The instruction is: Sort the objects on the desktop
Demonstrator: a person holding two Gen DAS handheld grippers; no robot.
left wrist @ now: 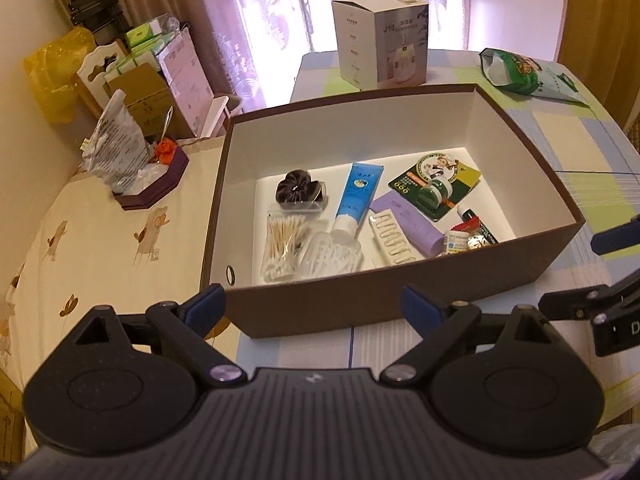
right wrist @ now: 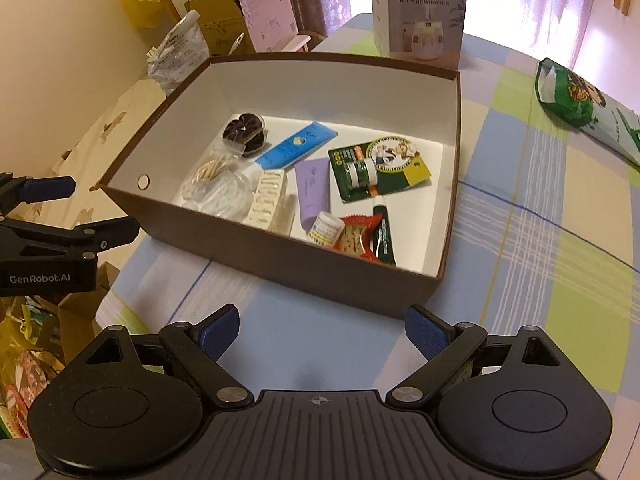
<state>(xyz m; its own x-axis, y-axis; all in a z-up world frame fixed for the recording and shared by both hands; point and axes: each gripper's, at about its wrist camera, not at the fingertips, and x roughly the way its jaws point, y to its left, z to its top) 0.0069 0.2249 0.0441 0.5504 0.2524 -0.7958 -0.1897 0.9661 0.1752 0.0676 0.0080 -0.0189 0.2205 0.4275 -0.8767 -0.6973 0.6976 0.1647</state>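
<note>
Now both my left gripper (left wrist: pixel 313 302) and right gripper (right wrist: pixel 322 330) hang with jaws spread, empty, before the brown cardboard box (right wrist: pixel 280 258) holding the toiletries mid-worktop (right wrist: pixel 520 240).

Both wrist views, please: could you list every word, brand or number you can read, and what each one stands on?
"J10" and "HUMIDIFIER": white carton behind the brown box.
"GenRobot.AI": body of the left gripper, seen from the right wrist.
"D": single letter on the right gripper, cut off at the frame edge.
Too small or blurred: print on the blue tube, green card, purple tube and green bag.
</note>
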